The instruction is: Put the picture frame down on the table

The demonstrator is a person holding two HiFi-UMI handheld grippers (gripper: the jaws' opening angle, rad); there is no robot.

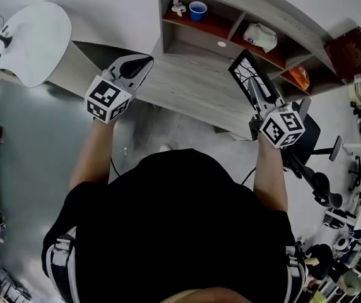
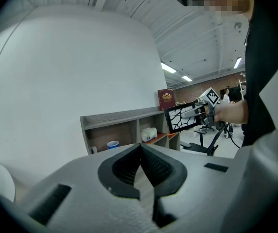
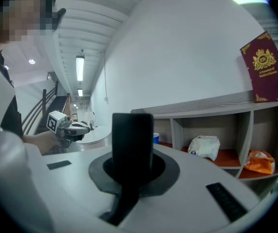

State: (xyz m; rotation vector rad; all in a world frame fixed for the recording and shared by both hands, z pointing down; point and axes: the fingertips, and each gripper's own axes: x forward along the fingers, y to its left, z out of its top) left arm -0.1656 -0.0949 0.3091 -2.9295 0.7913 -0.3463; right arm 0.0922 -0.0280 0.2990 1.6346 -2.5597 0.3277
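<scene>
The picture frame [image 1: 251, 76], black with a white branching pattern, is held tilted above the right end of the wooden table [image 1: 187, 84]. My right gripper [image 1: 258, 100] is shut on its lower edge. In the right gripper view the frame [image 3: 132, 140] stands edge-on between the jaws. From the left gripper view the frame [image 2: 182, 117] shows in front of the shelves, apart from the tabletop. My left gripper [image 1: 144, 63] hovers over the table's left part, its jaws [image 2: 140, 152] closed tip to tip with nothing between them.
A shelf unit [image 1: 243, 11] stands at the table's back with a blue cup [image 1: 197, 9], a white bag [image 1: 260, 36] and an orange packet [image 1: 299, 77]. A red book [image 1: 351, 52] leans on top. A white round table [image 1: 32, 43] is left, a black office chair [image 1: 313, 144] right.
</scene>
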